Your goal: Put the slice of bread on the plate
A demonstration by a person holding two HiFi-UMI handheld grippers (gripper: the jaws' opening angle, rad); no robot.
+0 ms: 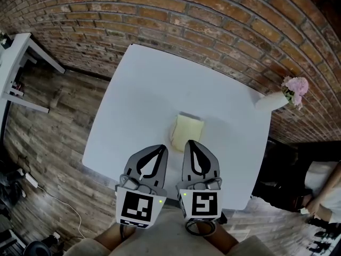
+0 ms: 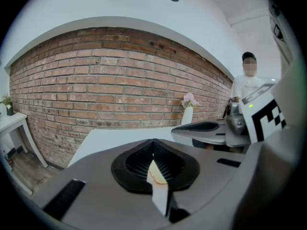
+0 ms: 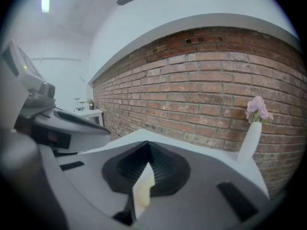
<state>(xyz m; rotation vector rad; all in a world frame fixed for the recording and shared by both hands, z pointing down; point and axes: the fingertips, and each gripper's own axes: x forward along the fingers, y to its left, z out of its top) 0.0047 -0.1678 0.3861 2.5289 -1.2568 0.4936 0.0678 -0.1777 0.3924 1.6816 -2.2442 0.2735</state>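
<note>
While both grippers hang low over the near side of the white table (image 1: pixel 149 89), the slice of bread (image 1: pixel 187 130) lies flat near the middle of the table top. It is pale yellow and square. A thin grey strip (image 1: pixel 189 114) shows along its 12 o'clock edge (I cannot tell what that strip is).

The left gripper (image 1: pixel 161 149) sits at 8 o'clock from the bread, just beside it and not over it. Its two fingers are pressed together to a point, and nothing is held between them. In the left gripper view, a thin slit lower down between the fingers lets a bit of yellow bread and white table peek through.

The right gripper (image 1: pixel 191 142) sits at 6 o'clock from the bread. Its fingers are tight together too, with nothing in them. In the head view its tip shows over the near edge of the bread, but I cannot tell if it touches. The two grippers are side by side, close but apart.

A white vase (image 1: pixel 270 101) with pink flowers (image 1: pixel 294 85) stands near the table's corner, at 2 o'clock from the bread, by the brick wall (image 1: pixel 213 31). A small white table (image 1: pixel 16 52) stands on the wood floor (image 1: pixel 48 137) at 10 o'clock. A person (image 2: pixel 245 86) in a white top is past the table at 4 o'clock
</note>
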